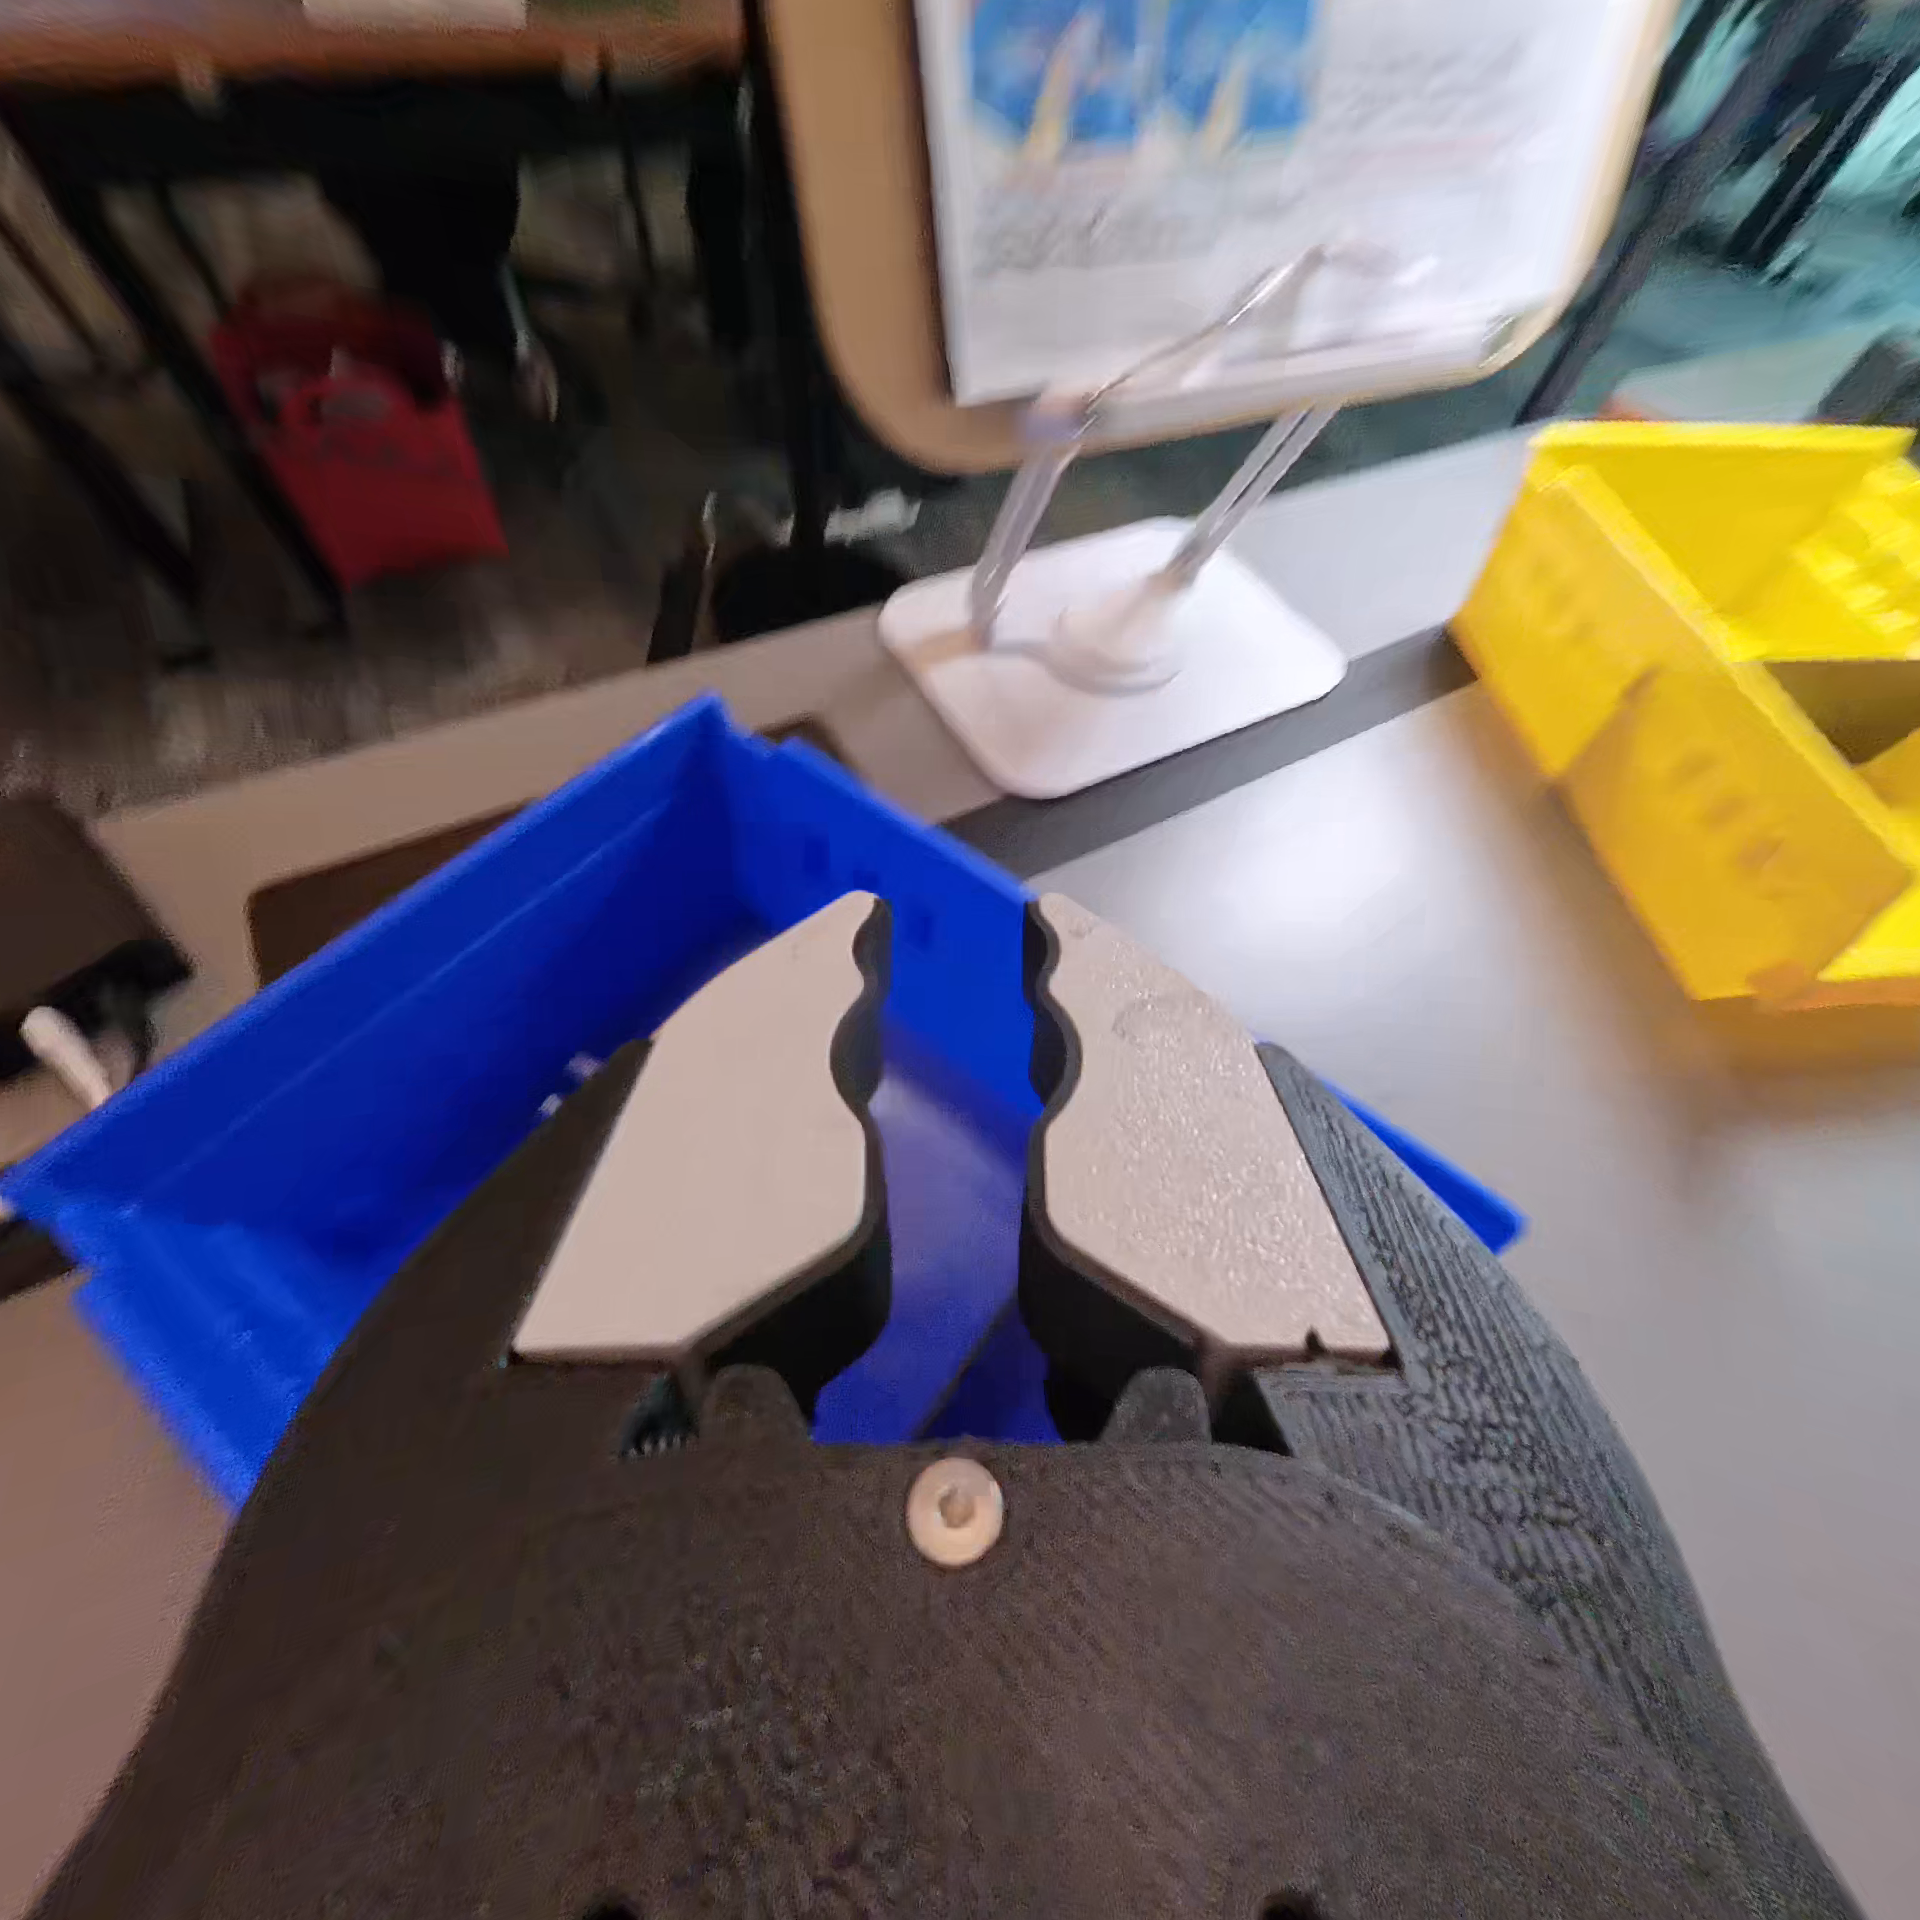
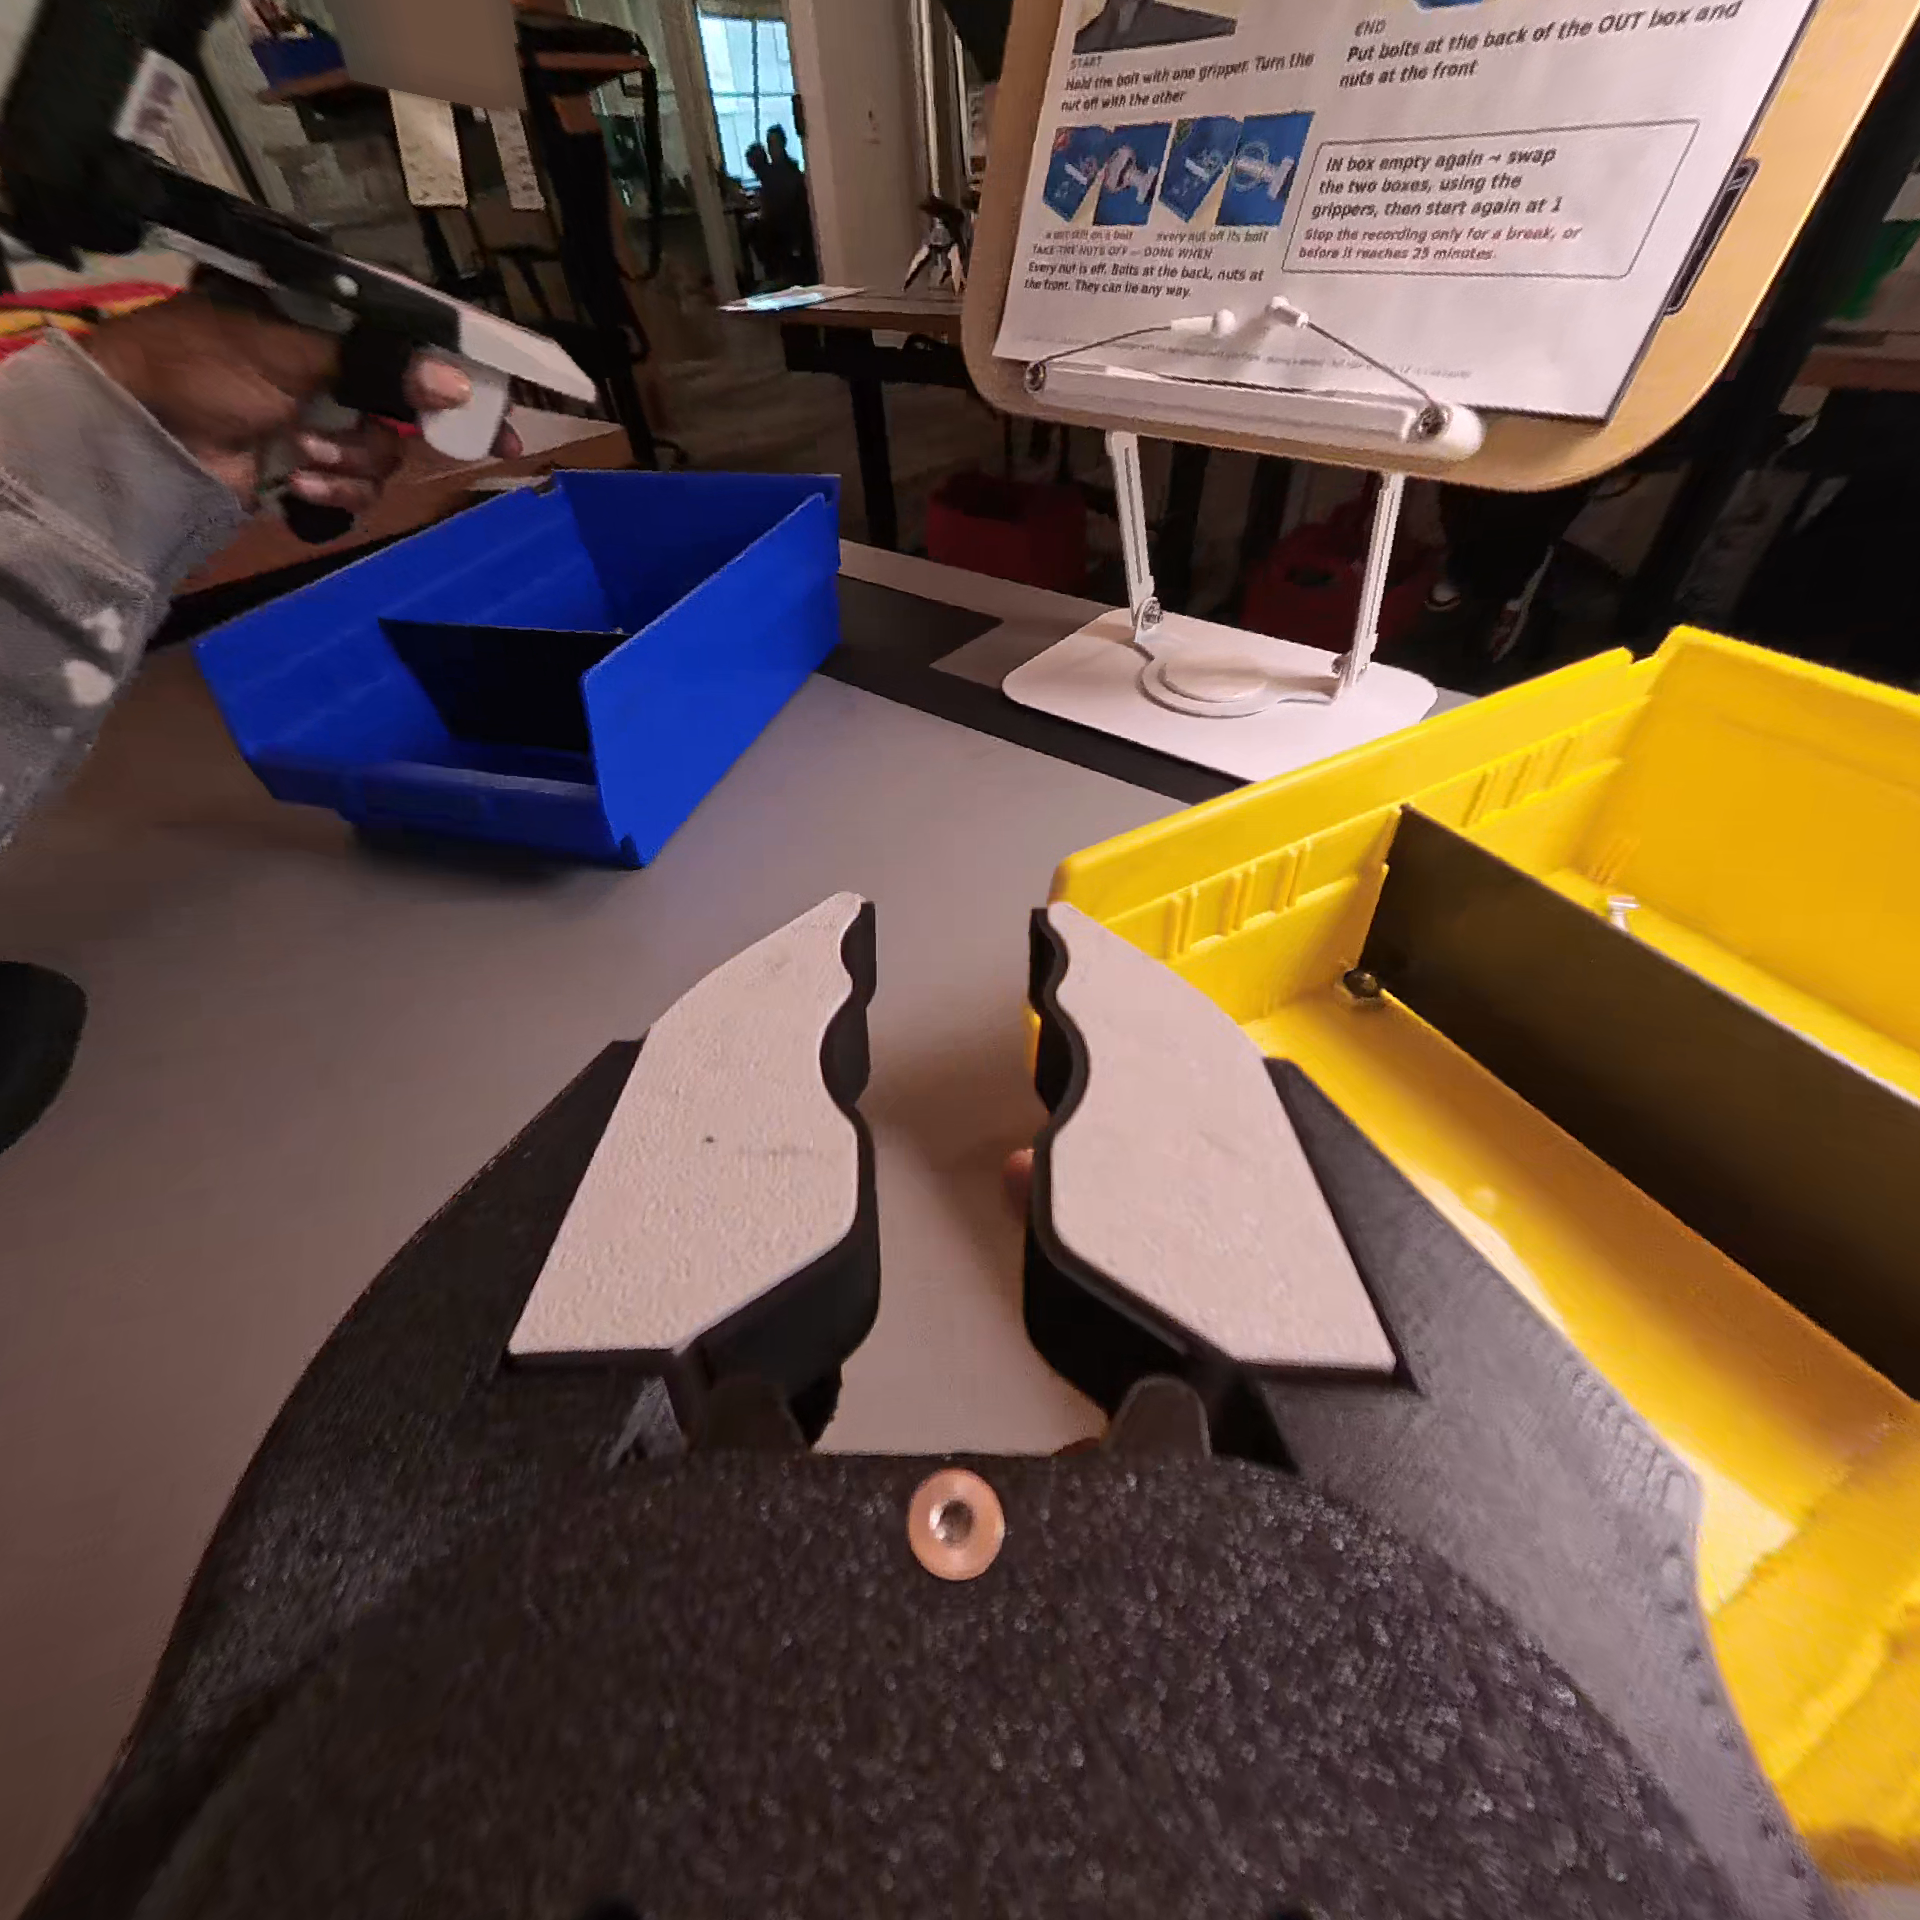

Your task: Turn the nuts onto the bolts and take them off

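My left gripper (image 1: 956, 925) is open and empty, hovering over the blue bin (image 1: 416, 1039). The fingers hide most of the bin's inside, and I see no nut or bolt there. In the right wrist view a hand holds the left gripper (image 2: 520, 400) above the blue bin (image 2: 707, 644), which has a dark divider. My right gripper (image 2: 951, 920) is open and empty above the grey table (image 2: 520, 987), just left of the yellow bin (image 2: 1247, 883). A bolt (image 2: 1621, 909) lies behind the yellow bin's black divider (image 2: 1662, 1039). A small dark nut (image 2: 1361, 982) lies in front of it.
A white stand (image 2: 1226, 696) holding a board with an instruction sheet (image 2: 1403, 208) stands at the back of the table between the bins; it also shows in the left wrist view (image 1: 1112, 675). The yellow bin (image 1: 1683, 831) sits to the right of the blue one. Beyond the table's edge are chairs and red bags. Some 40 cm of space lies between my two pairs of fingers. From my right tips it is roughly 20 cm to the small dark nut (image 2: 1361, 982); from my left, 40 cm.
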